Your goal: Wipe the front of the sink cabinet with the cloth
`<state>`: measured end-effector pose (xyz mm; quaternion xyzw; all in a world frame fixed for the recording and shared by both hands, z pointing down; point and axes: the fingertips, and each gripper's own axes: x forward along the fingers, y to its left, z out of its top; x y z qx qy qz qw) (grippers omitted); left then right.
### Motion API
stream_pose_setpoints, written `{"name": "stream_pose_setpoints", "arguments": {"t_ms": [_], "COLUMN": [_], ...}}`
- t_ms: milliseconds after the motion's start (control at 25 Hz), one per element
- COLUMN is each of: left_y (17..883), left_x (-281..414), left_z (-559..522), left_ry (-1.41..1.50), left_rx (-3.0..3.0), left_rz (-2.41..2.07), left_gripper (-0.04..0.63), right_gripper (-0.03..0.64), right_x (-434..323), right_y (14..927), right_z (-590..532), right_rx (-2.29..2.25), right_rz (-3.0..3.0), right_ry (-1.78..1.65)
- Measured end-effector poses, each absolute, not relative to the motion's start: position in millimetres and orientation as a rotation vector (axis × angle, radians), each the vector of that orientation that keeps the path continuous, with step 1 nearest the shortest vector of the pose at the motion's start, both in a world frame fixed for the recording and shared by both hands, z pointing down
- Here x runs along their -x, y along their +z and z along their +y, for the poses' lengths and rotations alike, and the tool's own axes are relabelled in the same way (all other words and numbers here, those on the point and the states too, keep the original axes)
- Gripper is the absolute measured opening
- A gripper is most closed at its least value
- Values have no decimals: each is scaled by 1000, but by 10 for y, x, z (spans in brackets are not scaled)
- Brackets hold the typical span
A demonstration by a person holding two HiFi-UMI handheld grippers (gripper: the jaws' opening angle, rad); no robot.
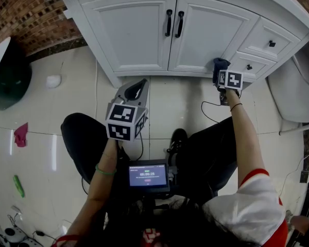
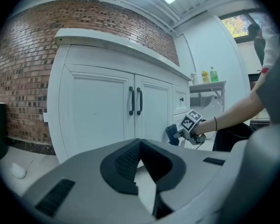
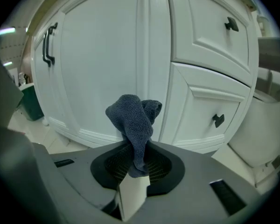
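Cloth (image 3: 133, 120): dark grey-blue and bunched. My right gripper (image 3: 136, 158) pinches it at the lower end, jaws clamped on it so the loose wad sticks out past the tips. That wad is the part meant to meet the paint.

It sits low on the sink cabinet (image 1: 134, 35), in front of the upright strip between the right door (image 3: 98, 69) and the lower drawer (image 3: 210, 111), near the base moulding. I can't tell if it's in contact with the wood; it looks just shy or barely touching. The arm is stretched forward and down to reach that low right area. My guess is the wipe is starting here, with most of the front left to cover.

Left gripper (image 2: 140, 146): jaws pressed together, nothing in them. It's held back over the tiled floor (image 1: 180, 102), well apart from the cabinet, probably parked since there's no job for it. The door handles (image 1: 174, 23) are up and left of the cloth and could snag the wad on a wide sweep.
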<state>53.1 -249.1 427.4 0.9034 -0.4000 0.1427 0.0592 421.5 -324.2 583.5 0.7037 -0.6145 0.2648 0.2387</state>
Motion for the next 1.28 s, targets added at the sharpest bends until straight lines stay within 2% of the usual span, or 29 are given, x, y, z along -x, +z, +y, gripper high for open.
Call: {"name": "stream_pose_setpoints", "arguments": {"t_ms": [480,720,1280], "left_y": [4208,4258,4374], "left_x": [-186,35,-9], "left_z": [-2167,-1888,-1461], "left_ry": [429,437,405], "left_rx": [-2722,-2711,-2715], "left_rz": [-1289,-1330,-1332], "left_gripper": [37,37,37], "right_gripper": [66,66,63], "right_x": [-1984,-1093,-575], "right_y": [4833,4732,4692], "right_z": [-2821,-2328,-1754], "right_rx": [-1704,-1583,-1522], "right_rz": [-2302,-2450,-2588], "right_ry": [530,450,418]}}
